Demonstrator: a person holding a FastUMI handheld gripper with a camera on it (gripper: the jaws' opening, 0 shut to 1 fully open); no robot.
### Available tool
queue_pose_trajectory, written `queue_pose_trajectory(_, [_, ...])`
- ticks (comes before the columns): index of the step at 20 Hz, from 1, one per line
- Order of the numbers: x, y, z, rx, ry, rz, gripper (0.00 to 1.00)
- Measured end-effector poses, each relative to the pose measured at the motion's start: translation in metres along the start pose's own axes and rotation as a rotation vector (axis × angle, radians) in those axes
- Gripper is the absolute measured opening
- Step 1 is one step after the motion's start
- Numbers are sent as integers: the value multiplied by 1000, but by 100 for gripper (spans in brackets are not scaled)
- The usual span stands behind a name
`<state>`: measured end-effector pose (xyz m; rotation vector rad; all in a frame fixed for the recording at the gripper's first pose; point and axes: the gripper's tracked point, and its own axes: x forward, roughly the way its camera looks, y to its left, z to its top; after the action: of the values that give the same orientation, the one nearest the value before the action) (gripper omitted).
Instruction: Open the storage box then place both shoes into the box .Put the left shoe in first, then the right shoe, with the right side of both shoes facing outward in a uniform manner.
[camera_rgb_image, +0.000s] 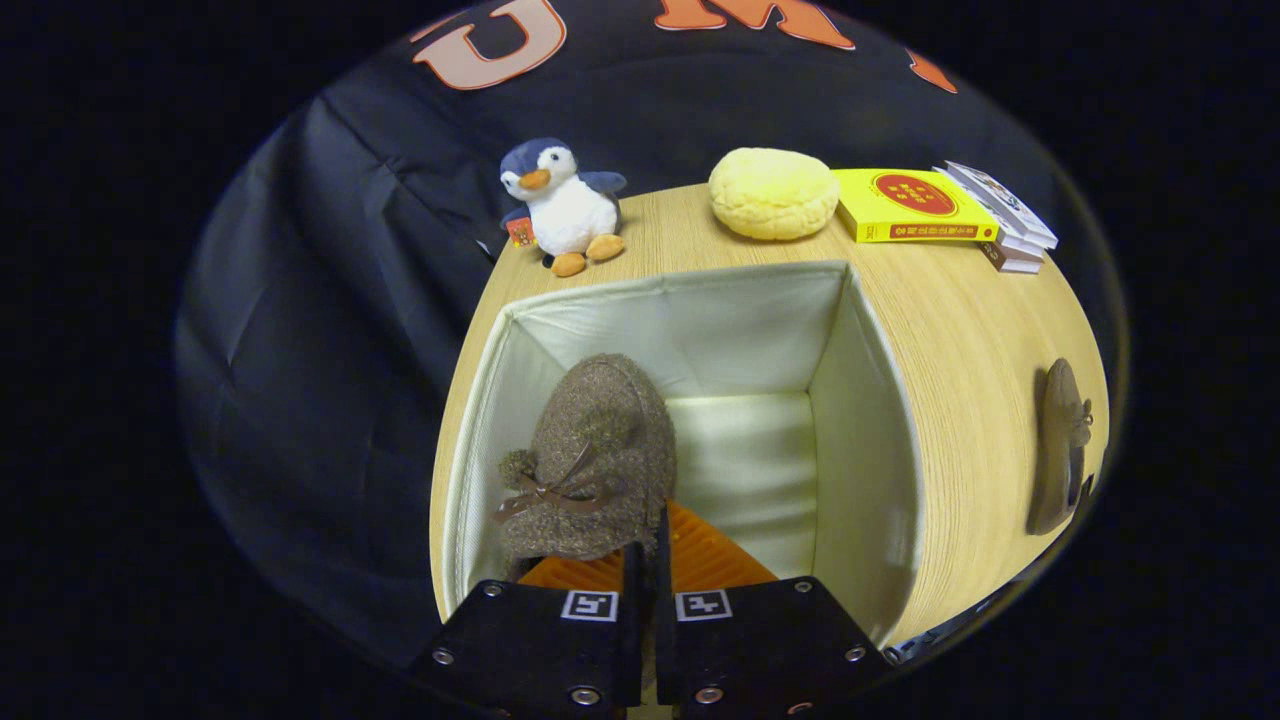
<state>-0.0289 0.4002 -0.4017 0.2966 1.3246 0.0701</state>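
Observation:
A brown fuzzy shoe with a small bow and pompom hangs toe-forward over the left part of the open white fabric storage box. My gripper is shut on the shoe's heel edge, its fingers nearly together with only the thin rim between them. The box stands on the wooden table, its pale floor showing to the right of the held shoe. The second brown shoe lies on its side on the table, well to the right of the box.
Behind the box on the wooden table sit a plush penguin, a yellow round cushion, a yellow book and a small stack of books. The table's left edge runs close to the box's left wall.

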Motion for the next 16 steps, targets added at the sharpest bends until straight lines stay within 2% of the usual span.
queue_pose_trajectory(2, [4, 4, -9, -37, 32, 14, 8])
queue_pose_trajectory(4, [4, 21, -18, -91, 74, 103, 14])
queue_pose_trajectory(6, [-3, 37, -15, -153, 52, 183, 24])
queue_pose_trajectory(7, [-7, 40, -16, -183, 55, 207, 39])
queue_pose_trajectory(9, [-18, 45, -16, -204, 40, 245, 56])
queue_pose_trajectory(13, [-49, 27, -8, -240, -21, 281, 78])
queue_pose_trajectory(16, [-79, -1, 8, -245, -92, 296, 88])
